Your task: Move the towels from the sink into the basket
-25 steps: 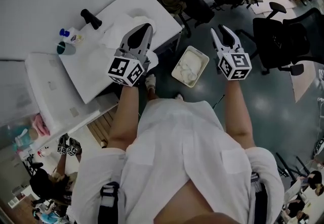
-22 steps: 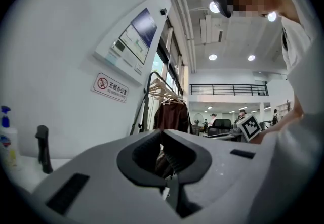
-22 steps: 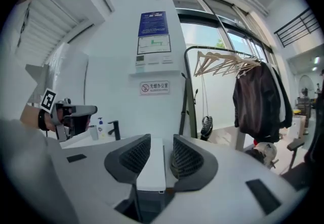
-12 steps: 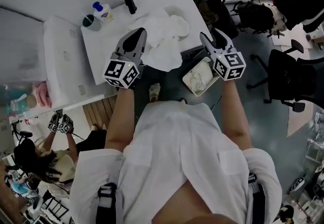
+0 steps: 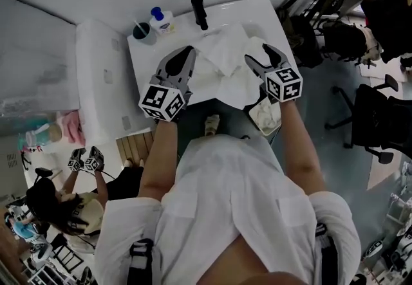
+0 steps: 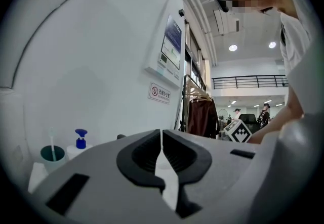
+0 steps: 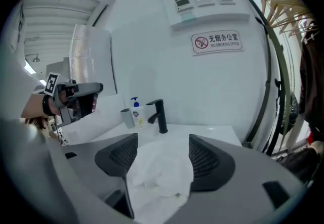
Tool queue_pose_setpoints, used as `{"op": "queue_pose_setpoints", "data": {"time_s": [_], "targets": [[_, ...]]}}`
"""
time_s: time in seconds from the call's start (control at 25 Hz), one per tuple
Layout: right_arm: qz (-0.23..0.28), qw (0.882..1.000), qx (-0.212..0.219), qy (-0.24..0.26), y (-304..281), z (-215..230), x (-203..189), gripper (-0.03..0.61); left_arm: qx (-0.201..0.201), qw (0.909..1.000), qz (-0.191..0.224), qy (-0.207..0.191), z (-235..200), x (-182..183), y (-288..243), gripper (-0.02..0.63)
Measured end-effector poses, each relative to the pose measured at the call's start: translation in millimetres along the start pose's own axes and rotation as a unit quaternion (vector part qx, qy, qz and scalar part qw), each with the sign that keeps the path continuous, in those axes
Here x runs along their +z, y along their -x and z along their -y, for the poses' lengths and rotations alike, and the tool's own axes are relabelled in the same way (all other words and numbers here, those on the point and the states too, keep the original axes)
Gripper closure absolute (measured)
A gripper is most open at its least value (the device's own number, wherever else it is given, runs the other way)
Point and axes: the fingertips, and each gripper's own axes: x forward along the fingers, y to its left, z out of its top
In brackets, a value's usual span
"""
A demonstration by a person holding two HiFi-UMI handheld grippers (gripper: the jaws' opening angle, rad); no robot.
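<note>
- right tool [image 5: 259, 58] [image 7: 158, 153]: jaws wide apart and have just been opening. white towels [image 5: 225, 62] [image 7: 159, 172] show in the gap between them, but the pads don't press on the cloth, so no grip.
- right tool points down at an angle over the right side of the towels, toward the wall.
- left tool [image 5: 183, 58] [image 6: 161, 139]: jaws closed tip to tip, nothing between them. only a thin white sliver shows past the seam.
- left tool sits level over the sink surface [image 5: 148, 62] [image 7: 212, 134], just beside the left edge of the towels in the head view.
- towels: crumpled pile on the sink surface between the two tools, spread from in front of the faucet [image 5: 199, 12] [image 7: 159, 114] to the front edge. can't tell how many pieces.
- basket [image 5: 275, 124]: on the floor at the right front corner of the sink surface, under the right tool and forearm, partly hidden. white cloth already lies in it.
- back left of the sink surface: soap bottle [image 5: 161, 20] [image 7: 134, 112] [image 6: 80, 142] with a blue pump, and a cup [image 5: 140, 31] [image 7: 125, 117] [image 6: 52, 154] just beside it, both left of the faucet and clear of the towels.
- no-smoking sign [image 7: 217, 42] on the wall above the faucet.
</note>
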Motion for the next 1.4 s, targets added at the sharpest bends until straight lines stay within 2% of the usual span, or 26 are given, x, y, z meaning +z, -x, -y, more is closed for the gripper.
{"op": "queue_pose_setpoints", "data": {"time_s": [0.24, 0.44, 0.56, 0.88, 1.08, 1.12, 1.28, 1.32, 1.4], "targets": [[-0.093, 0.995, 0.021, 0.043, -65, -9, -27, 0.238, -0.008, 0.9999, -0.010, 0.004, -35, -6, -2, 0.595], [-0.186, 0.977, 0.026, 0.104, -106, -7, -60, 0.208, -0.020, 0.9995, -0.019, 0.011, -55, -14, -4, 0.595], [-0.225, 0.966, 0.026, 0.121, -125, 0, -74, 0.199, -0.028, 0.9992, -0.024, 0.016, -64, -19, -6, 0.594], [-0.282, 0.948, 0.028, 0.148, -156, 4, -98, 0.198, -0.035, 0.9985, -0.037, 0.020, -84, -32, -12, 0.594], [-0.315, 0.932, 0.014, 0.179, -164, 3, -112, 0.203, -0.038, 0.9982, -0.041, 0.020, -90, -35, -15, 0.595], [-0.320, 0.929, 0.011, 0.185, -165, 4, -114, 0.229, -0.038, 0.9982, -0.041, 0.019, -91, -35, -15, 0.595], [-0.333, 0.920, -0.005, 0.207, -162, 8, -116, 0.400, -0.039, 0.9981, -0.042, 0.021, -91, -36, -17, 0.594], [-0.328, 0.922, -0.011, 0.208, -160, 9, -114, 0.432, -0.041, 0.9981, -0.042, 0.021, -90, -37, -18, 0.594], [-0.305, 0.930, -0.025, 0.203, -156, 12, -103, 0.456, -0.044, 0.9980, -0.042, 0.020, -86, -36, -20, 0.594]]}}
